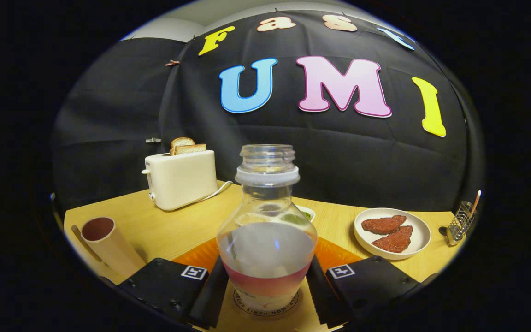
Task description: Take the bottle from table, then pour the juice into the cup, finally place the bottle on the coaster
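Note:
A clear, uncapped bottle (pixel 265 207) stands upright between my fingers, with a shallow layer of pink juice at its bottom. Its base rests on a round printed coaster (pixel 247 308) that lies on the wooden table. My gripper (pixel 267 260) is shut on the bottle, one finger (pixel 212 290) pressing each lower side. A tall beige cup (pixel 104 242) with a pinkish inside stands to the left, beyond the left finger. I cannot tell what the cup holds.
An orange mat (pixel 198 256) lies just behind the coaster. A cream toaster (pixel 182 180) with bread slices stands at the back left. A white plate (pixel 424 230) with two red patties sits to the right, a wire utensil rack (pixel 461 221) beyond it. A small dish (pixel 308 213) peeks from behind the bottle.

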`<action>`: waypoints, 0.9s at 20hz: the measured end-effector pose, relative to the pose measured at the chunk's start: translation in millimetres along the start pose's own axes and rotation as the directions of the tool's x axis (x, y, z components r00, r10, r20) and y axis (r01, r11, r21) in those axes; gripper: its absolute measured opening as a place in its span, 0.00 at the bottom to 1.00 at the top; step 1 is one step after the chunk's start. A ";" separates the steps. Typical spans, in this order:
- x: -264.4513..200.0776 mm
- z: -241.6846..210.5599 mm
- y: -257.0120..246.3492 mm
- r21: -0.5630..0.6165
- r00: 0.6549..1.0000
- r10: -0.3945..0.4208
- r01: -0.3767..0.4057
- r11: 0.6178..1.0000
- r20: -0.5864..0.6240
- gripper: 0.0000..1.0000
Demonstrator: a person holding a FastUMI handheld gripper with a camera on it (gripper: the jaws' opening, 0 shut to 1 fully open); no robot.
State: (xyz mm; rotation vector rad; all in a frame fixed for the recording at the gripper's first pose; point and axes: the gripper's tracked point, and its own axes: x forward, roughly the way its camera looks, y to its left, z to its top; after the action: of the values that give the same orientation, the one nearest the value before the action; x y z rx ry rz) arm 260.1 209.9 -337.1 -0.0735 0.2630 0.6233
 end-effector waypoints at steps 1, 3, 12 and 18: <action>0.1 -1.5 -1.7 -0.009 1.000 -0.003 0.003 1.000 -0.007 0.80; -1.2 -4.1 -2.5 -0.008 1.000 -0.003 0.002 1.000 -0.018 0.81; -16.5 4.9 -2.4 0.006 0.999 0.001 -0.001 1.000 -0.043 0.98; -44.7 19.4 3.3 0.004 0.997 0.025 -0.025 1.000 -0.070 0.99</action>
State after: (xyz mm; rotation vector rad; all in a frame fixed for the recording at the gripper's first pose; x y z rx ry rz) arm 227.6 190.1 -306.5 -0.0890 0.3335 0.6456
